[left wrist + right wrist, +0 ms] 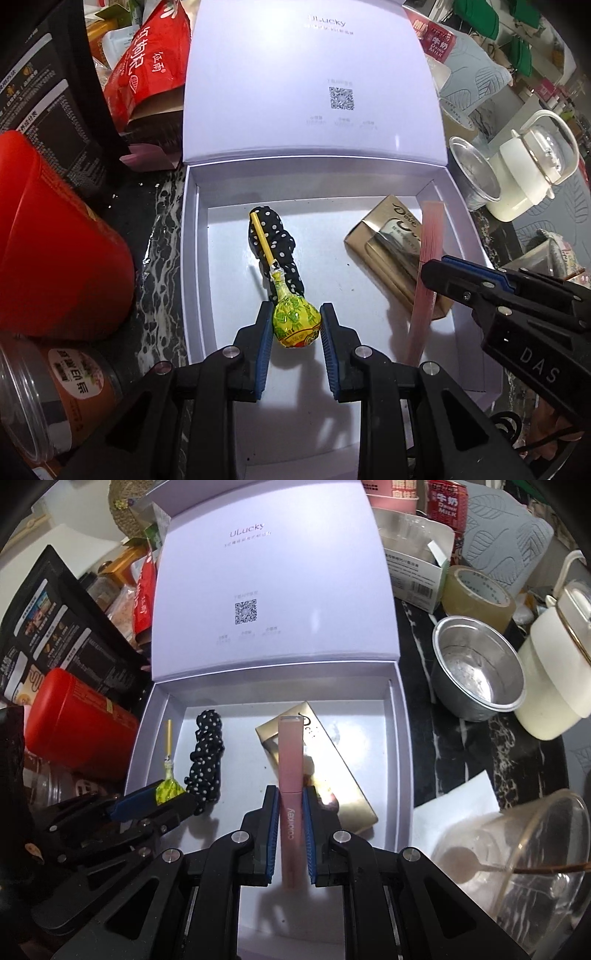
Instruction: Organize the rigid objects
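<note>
Low in the centre of each view, over the white box [195,258], the left claw [295,325] pinches a light, brittle lollipop [295,319] by its wrapped head, while the right claw [290,805] clamps a slick, stiff pink tube [290,775] mid-body.

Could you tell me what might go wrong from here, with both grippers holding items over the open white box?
1. The left gripper holds the lollipop only by its rounded wrapped head; it could slip or crack under pressure.
2. The lollipop's stick overlaps the polka-dot scrunchie in the left wrist view, so it might snag the fabric.
3. The right gripper carries the pink tube over the gold chocolate box; released there, it may land on it and roll.
</note>
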Demonstrator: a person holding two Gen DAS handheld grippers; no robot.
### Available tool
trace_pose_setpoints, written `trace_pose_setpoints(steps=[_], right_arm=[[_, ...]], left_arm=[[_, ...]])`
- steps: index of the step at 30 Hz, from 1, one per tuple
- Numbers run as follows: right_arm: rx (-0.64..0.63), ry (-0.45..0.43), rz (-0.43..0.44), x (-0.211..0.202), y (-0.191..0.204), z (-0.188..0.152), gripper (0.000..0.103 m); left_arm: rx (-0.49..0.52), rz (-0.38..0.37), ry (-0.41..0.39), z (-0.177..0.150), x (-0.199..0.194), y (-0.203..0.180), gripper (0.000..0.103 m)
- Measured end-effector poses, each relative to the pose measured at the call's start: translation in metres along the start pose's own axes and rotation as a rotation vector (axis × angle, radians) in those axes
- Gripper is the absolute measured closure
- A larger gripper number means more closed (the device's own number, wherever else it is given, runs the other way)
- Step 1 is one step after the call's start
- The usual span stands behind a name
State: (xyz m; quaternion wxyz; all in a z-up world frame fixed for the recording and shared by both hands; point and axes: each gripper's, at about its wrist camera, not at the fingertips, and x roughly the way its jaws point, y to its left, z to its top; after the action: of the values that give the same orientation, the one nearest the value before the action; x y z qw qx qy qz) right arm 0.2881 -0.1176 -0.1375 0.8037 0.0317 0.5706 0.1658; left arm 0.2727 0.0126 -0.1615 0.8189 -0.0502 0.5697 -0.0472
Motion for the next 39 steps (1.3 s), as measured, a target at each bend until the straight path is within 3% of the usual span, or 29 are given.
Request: trace_pose_setpoints(steps=[8,12,18,20,22,25,26,39], right_arm=[[-0.023,0.003,-0.029,0.009,0.005,0.007,0.090],[-0.019,0.022,-0.028,0.008,0.003,0.009,0.090],[-0.021,0.027,-0.055,0.002,0.003,0.011,0.089],[-0.027,0.020,-0.076,-0.004,0.001,0.012,0.083],[-0.020,0.010,-0.088,-0.010,-0.001,0.013,0.077],[0.000,-0.006,-0.089,-0.022,-0.006,0.013,0.077],[0.001,-0.011,-0.094,-0.025,-0.007,0.013,0.077],[0.007,-0.096,-0.112,-0.076,-0.006,0.001,0.077]], left_arm=[[-0.028,0.028,0.003,0.006,0.007,0.002,0.078],[-0.056,0.006,0.026,0.009,0.007,0.007,0.078],[-0.027,0.022,0.034,0.009,0.000,-0.002,0.077],[-0.023,0.023,0.032,0.008,-0.004,-0.006,0.077],[-0.018,0.023,0.031,0.007,-0.007,-0.009,0.071],[-0.014,0.017,0.023,0.006,-0.016,-0.014,0.044],[-0.012,0.015,0.019,0.005,-0.018,-0.015,0.029],[-0.002,0.003,-0.054,-0.002,-0.075,-0.029,0.027]])
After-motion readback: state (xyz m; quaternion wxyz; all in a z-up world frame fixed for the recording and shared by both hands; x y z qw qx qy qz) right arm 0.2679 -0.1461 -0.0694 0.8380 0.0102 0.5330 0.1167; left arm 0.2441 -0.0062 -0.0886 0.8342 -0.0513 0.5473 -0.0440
